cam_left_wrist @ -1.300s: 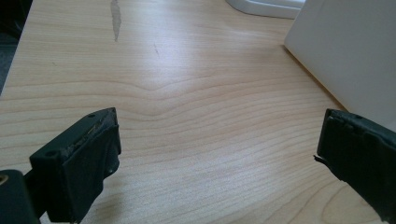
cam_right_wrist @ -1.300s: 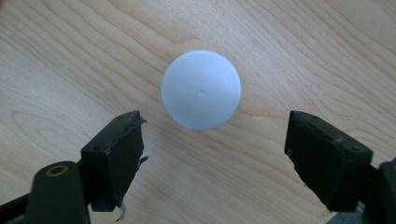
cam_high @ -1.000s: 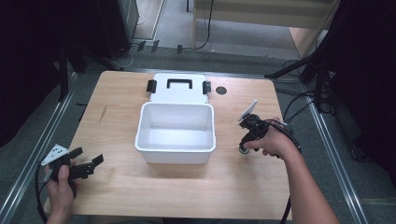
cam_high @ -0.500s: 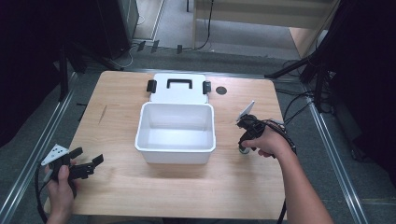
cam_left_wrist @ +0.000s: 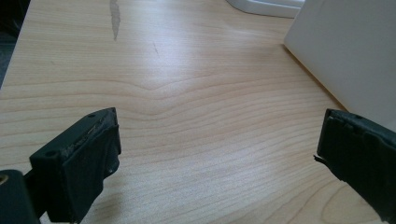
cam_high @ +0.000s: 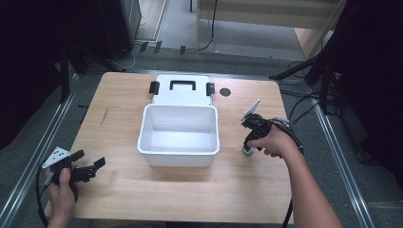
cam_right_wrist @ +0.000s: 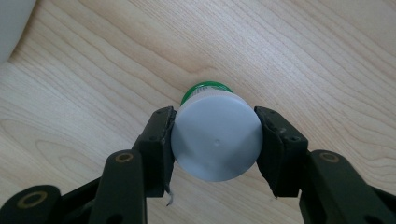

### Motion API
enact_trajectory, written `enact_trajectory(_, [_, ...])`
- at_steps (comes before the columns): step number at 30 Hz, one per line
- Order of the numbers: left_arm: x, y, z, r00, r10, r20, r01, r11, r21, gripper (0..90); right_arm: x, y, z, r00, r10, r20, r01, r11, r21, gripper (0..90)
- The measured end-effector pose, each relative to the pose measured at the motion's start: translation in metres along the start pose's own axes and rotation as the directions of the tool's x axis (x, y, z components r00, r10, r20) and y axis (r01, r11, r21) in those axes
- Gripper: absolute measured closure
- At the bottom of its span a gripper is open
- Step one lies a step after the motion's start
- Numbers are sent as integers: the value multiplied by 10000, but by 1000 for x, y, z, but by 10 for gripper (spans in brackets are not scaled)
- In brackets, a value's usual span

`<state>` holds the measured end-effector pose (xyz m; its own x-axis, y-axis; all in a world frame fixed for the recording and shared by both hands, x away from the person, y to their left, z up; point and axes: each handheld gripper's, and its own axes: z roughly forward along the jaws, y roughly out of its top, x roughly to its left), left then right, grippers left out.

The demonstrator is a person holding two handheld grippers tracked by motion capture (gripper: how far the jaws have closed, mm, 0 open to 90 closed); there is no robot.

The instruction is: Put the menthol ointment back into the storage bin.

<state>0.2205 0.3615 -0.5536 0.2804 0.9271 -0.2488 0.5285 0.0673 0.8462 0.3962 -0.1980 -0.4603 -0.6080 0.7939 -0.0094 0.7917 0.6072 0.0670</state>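
Grasping is the step in hand: the right tool (cam_right_wrist: 215,140) points straight down at a small bottle (cam_right_wrist: 215,139) with a white cap and a green body, and its jaws have just been closing until the pads press on both sides of the cap. The bottle stands upright on the bench (cam_high: 237,190), just off the right side of the white bin (cam_high: 179,156), near but not touching it. Behind the bin, its lid (cam_high: 182,90), with a black handle and two black latches, lies flat on the wood. At the near left corner of the bench, well apart from the bin, the left tool (cam_high: 92,167) hangs idle, its jaws spread wide with nothing but bare wood between them. My guess is that the bottle is bound for the open bin, which looks empty. If so, the next move calls for a straight lift, high enough for the bottle's base to pass over the bin's right wall, then a short carry across the rim. Since the grip sits on the smooth round cap, a tilt or a jerk could let it slip.
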Motion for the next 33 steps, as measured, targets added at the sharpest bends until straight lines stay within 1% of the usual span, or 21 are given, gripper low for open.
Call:
enact_trajectory(3, [0,0,0,10000,-17,0,17,10000,-9,3,1,3,-7,10000,-73,-7,73,10000,56,516])
enact_trajectory(5, [0,0,0,10000,-9,-12,9,10000,-11,3,1,4,-13,9999,-75,-88,75,10000,42,516])
enact_trajectory(6, [0,0,0,10000,3,-12,-3,10000,0,3,2,5,-16,9998,-161,-75,161,9999,-17,516])
enact_trajectory(9, [0,0,0,10000,-13,-10,13,10000,-20,3,4,7,-24,9998,-185,-87,184,9998,-32,516])
enact_trajectory(10, [0,0,0,10000,-26,-15,26,10000,-27,3,4,7,-26,9996,-264,-94,263,9996,-47,516])
enact_trajectory(12, [0,0,-1,10000,-51,-44,51,10000,-35,3,5,8,-30,9995,-256,-165,255,9997,-54,516])
enact_trajectory(14, [0,0,-1,10000,-43,-38,43,10000,-21,3,6,9,-35,9995,-130,-302,127,9999,-95,516])
enact_trajectory(17, [0,0,0,10000,-32,-65,32,10000,-47,3,8,11,-39,9990,-209,-397,203,9997,-158,517])
enact_trajectory(20, [0,0,0,10000,-31,-59,31,10000,-60,3,9,13,-43,9987,-330,-379,324,9993,-163,516])
enact_trajectory(21, [0,0,-1,10000,-33,-53,32,10000,-47,3,10,13,-44,9987,-279,-422,271,9994,-192,517])
enact_trajectory(23, [0,0,0,10000,-32,-50,32,10000,-44,3,11,15,-48,9984,-355,-451,348,9993,-151,517])
enact_trajectory(24, [0,0,0,10000,-40,-55,40,10000,-57,3,12,15,-50,9979,-466,-439,462,9989,-95,517])
enact_trajectory(25, [0,0,0,10000,-35,-58,35,10000,-57,3,13,16,-51,9980,-444,-457,439,9990,-118,517])
enact_trajectory(28, [0,0,0,10000,-51,-43,51,10000,-49,3,14,19,-60,9973,-533,-507,520,9983,-259,517])
enact_trajectory(29, [0,0,0,10000,-55,-40,55,10000,-48,3,15,20,-62,9978,-465,-473,454,9987,-251,517])
enact_trajectory(33, [0,0,0,10000,-50,-50,49,10000,-40,3,18,23,-74,9974,-583,-416,569,9978,-335,517])
